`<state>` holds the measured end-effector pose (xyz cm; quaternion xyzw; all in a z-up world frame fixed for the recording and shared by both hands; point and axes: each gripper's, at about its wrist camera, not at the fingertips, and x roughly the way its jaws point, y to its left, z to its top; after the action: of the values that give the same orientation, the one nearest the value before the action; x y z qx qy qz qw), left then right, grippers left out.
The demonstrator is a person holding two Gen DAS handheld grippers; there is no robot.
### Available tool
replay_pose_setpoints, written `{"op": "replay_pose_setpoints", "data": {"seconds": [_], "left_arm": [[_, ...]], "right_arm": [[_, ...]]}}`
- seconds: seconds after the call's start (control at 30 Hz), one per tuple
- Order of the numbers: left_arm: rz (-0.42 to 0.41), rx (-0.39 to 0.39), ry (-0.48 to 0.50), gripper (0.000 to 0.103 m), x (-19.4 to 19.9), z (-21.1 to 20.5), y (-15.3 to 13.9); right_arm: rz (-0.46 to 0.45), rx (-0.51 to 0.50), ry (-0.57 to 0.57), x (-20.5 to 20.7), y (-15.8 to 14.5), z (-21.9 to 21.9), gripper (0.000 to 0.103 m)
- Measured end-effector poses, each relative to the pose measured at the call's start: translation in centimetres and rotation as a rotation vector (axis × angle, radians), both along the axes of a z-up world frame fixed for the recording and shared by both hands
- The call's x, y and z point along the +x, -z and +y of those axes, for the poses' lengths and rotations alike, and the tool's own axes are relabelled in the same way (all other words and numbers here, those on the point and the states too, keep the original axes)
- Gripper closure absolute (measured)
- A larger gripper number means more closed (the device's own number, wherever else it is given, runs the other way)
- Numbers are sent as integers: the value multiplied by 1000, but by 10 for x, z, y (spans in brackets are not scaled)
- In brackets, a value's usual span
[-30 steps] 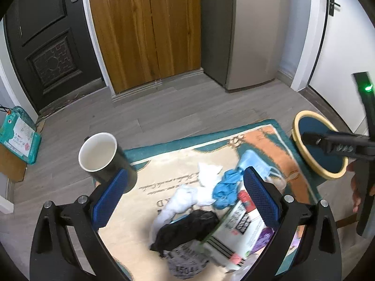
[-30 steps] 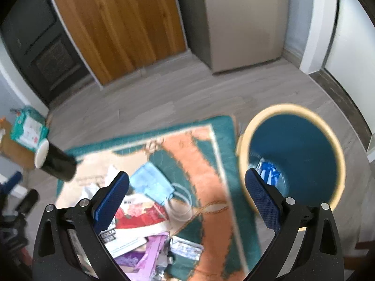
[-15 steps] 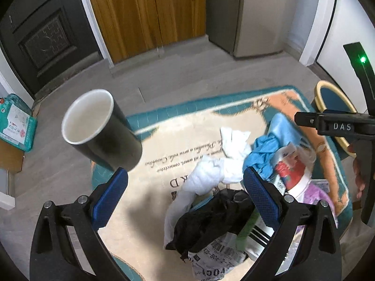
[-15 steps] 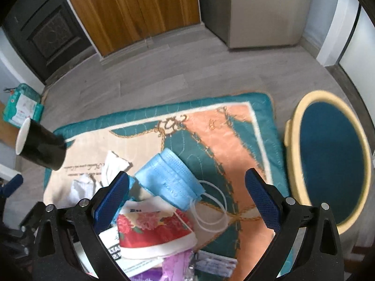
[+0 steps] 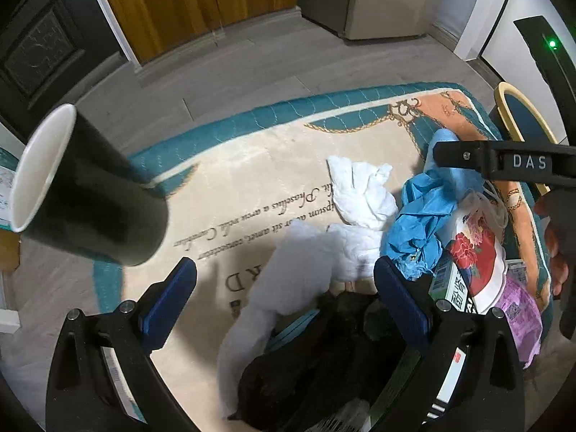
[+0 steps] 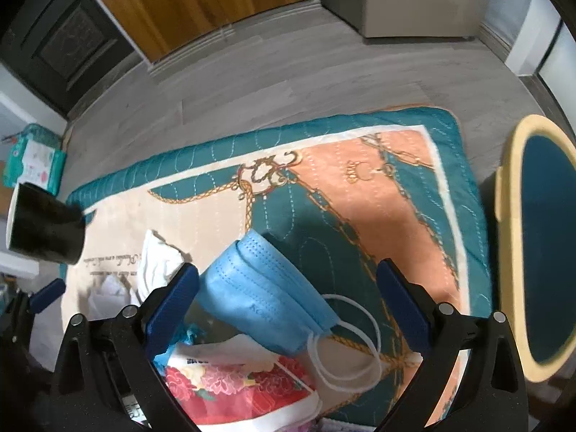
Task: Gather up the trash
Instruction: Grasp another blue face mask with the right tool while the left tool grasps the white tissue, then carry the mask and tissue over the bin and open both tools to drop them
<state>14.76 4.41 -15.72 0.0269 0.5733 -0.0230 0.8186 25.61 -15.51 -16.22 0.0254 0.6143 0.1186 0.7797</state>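
A trash pile lies on a patterned rug (image 5: 252, 187). My left gripper (image 5: 284, 291) is open, low over white tissue (image 5: 295, 273) and a black crumpled bag (image 5: 324, 367). A blue crumpled wrapper (image 5: 421, 223) lies beside its right finger. My right gripper (image 6: 288, 295) is open around a blue face mask (image 6: 262, 295), which rests above a floral packet (image 6: 234, 385). A black paper cup (image 5: 82, 198) stands at the rug's left edge, also in the right wrist view (image 6: 43, 230). The blue bin (image 6: 540, 244) with a yellow rim stands at the right.
White tissues (image 6: 158, 262) lie left of the mask. A purple wrapper (image 5: 518, 313) and a carton (image 5: 450, 280) lie at the pile's right. A teal pack (image 6: 32, 158) sits on the grey floor at the far left. Wooden doors (image 6: 201, 3) stand behind.
Both grippers have dropped closer to the pile. The right gripper swung left from over the bin to the blue mask. The left gripper moved down toward the tissue and black bag.
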Motion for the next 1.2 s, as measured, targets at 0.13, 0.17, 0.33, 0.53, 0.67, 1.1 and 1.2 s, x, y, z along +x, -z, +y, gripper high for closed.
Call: {"op": "replay_pose_setpoints", "data": {"seconds": [0.13,0.17,0.33,0.53,0.67,1.1,1.2], "left_arm": [[46,3,18,12,6,-2,12],[59,3,23,18,7,-2,15],[85,-24,13,55,8,3,19],[67,-26,13,73,4,5,8],[3,-9,-11,73,2,6,-9],[-190,1,-31,73,-27,-7,-80],[-221,-5,-32,73,-35,-15,-95]], "right_arm": [[11,-12,-52,0,6,10,16],[15,-11,-71,-1,6,14,21],[16,19,-112,-4,2,24,60],[-18,64,-107,-6,-19,21,70],[-53,99,-74,-7,-37,13,70],[-169,156,-56,-34,-98,-18,70],[-212,156,-56,-40,-114,-33,70]]}}
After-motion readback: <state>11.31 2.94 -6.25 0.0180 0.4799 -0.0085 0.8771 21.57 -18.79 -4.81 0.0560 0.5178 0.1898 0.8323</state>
